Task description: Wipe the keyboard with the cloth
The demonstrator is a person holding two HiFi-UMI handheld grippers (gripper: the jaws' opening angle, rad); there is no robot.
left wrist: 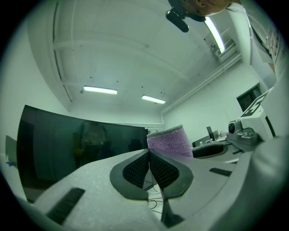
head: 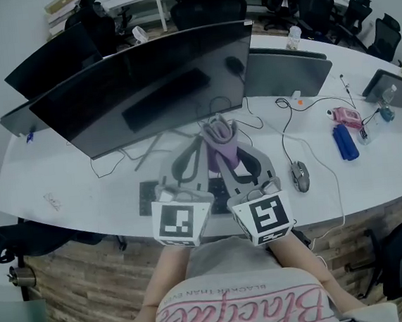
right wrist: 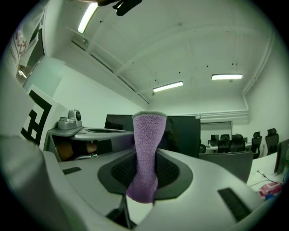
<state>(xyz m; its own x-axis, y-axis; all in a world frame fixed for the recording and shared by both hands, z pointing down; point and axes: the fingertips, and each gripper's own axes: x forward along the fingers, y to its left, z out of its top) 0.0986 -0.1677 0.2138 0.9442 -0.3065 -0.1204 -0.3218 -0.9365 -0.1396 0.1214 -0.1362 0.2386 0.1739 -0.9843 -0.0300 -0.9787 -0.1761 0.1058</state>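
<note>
**Head view.** We find both grippers raised side by side above the near edge of the desk, tips pointing away from the person toward the monitor. The right gripper carries the purple cloth, which stands up past its tips. The left gripper sits just beside it, to its left. The keyboard lies below both grippers and is mostly covered by them. The cloth is held up off the keys, so we judge that wiping is not yet under way.

**Left gripper view.** The jaws are pressed together with nothing between them. The cloth rises just beyond the tips and to their right. We judge this gripper idle, with no share in the hold.

**Right gripper view.** The jaws are clamped on the cloth. A short end hangs below the pads and the longer part stands above them. In our judgement this one-handed grip leaves cloth free to press onto the keys.
</note>
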